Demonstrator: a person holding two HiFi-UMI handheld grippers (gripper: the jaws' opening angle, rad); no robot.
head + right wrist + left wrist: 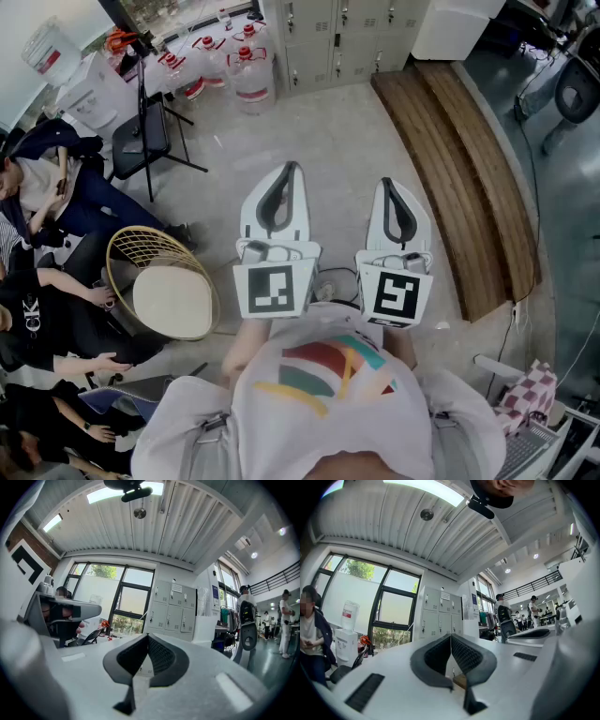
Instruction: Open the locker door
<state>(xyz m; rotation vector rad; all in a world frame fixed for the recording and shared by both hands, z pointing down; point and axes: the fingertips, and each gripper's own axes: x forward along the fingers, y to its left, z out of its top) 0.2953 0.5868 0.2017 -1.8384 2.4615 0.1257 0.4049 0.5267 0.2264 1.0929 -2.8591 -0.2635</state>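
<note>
A bank of grey lockers [337, 37] stands against the far wall across the room, doors all closed; it also shows as the grey lockers [438, 613] in the left gripper view and the grey lockers [171, 609] in the right gripper view. My left gripper [292, 169] and right gripper [386, 184] are held side by side close to my chest, pointing toward the lockers and far from them. Both are shut with nothing between the pads. The left gripper [451, 635] shows tips touching, and so does the right gripper [148, 635].
A long wooden bench [469, 178] curves along the right. Water bottles [246, 70] stand near the lockers. A tripod with a black chair [145, 131] is at left, with seated people [56, 206] and a round wicker chair [164, 295]. People [246, 616] stand at the far right.
</note>
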